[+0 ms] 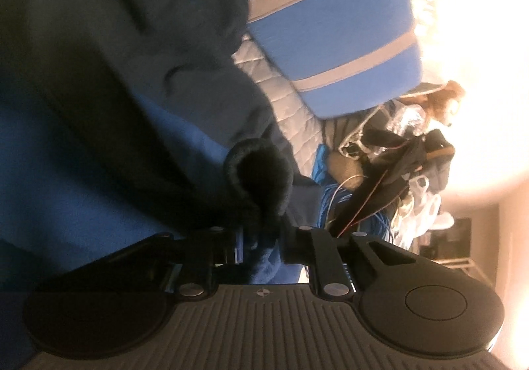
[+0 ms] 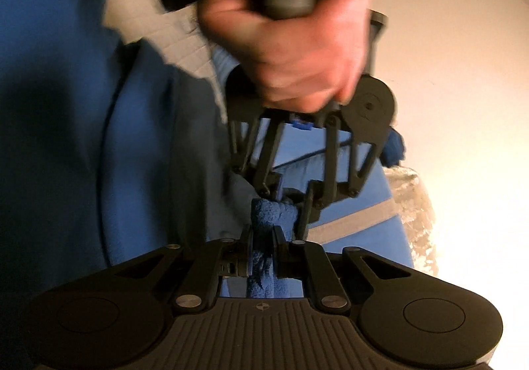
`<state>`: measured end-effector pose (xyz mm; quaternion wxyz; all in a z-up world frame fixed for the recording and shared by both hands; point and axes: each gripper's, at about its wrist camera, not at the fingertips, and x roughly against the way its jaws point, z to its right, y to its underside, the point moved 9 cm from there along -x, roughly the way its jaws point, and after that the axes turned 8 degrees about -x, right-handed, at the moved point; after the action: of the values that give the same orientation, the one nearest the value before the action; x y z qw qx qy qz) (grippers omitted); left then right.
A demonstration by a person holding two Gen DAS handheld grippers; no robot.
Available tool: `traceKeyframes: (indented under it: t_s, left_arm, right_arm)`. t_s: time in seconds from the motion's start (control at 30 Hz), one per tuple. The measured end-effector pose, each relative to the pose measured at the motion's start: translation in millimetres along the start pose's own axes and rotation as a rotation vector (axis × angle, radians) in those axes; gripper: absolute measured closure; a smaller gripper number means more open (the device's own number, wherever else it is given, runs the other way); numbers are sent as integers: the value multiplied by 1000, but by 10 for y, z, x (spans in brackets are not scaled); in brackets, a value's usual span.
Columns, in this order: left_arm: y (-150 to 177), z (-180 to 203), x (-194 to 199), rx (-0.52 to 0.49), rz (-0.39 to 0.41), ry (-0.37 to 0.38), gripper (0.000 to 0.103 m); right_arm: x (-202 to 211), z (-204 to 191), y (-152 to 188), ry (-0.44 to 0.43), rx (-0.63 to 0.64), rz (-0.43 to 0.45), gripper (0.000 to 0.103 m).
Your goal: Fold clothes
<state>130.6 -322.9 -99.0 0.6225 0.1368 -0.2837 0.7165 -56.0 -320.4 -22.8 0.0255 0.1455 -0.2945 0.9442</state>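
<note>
Grey quilted bed cover (image 1: 281,99) under blue fleece garment (image 1: 82,171) and blue grey-striped fabric (image 1: 330,39).

The pads of the left gripper (image 1: 261,244) are hidden by the dark blue fleece (image 1: 258,178) bunched between them, and the pile of clutter (image 1: 396,152) past the striped blue cushion (image 1: 334,26) is too small and overexposed for its items to be told apart. In the right wrist view the hand (image 2: 297,49) on the left gripper's handle is smeared by motion blur, its wrist is cut off by the top edge, and the handle is largely covered by its fingers. The inner faces of the right gripper (image 2: 263,247) are concealed by the fleece nipped between them, and the blue bedding (image 2: 66,105) is cut off at the left edge.
</note>
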Motion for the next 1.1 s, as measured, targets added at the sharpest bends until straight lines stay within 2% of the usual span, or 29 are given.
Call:
traceKeyframes:
  t_s: [0.07, 0.1, 0.13, 0.27, 0.43, 0.6, 0.73, 0.83, 0.9, 1.1]
  left_arm:
    - [-36, 99, 44, -31, 36, 34, 86]
    - [-55, 149, 70, -44, 51, 49, 86]
    - [-73, 198, 96, -56, 66, 64, 86]
    - [-136, 415, 213, -85, 125, 158, 86]
    - [-220, 679, 371, -77, 207, 289, 86]
    - [-301, 892, 485, -17, 233, 381, 86]
    - [-298, 1065, 559, -7, 240, 427, 86]
    - [-303, 1161, 601, 7, 269, 460, 86]
    - [-322, 1208, 606, 25, 293, 472, 86]
    - [-435, 1272, 594, 82, 333, 491, 86]
  right_arm:
    - [19, 109, 27, 27, -66, 15, 70]
    - [15, 174, 61, 44, -102, 9, 43]
    - [6, 246, 109, 63, -137, 3, 25]
    - [-110, 631, 480, 160, -322, -68, 20]
    - [-305, 1179, 1256, 263, -668, -208, 16]
    - [-460, 1598, 2021, 273, -1069, -313, 10]
    - [-472, 1859, 2485, 260, -1310, -343, 3]
    - [-550, 1853, 2668, 215, -1423, -354, 0]
    - [-637, 1806, 2803, 188, -1460, -392, 0]
    - [-671, 1398, 3071, 106, -1594, -453, 0]
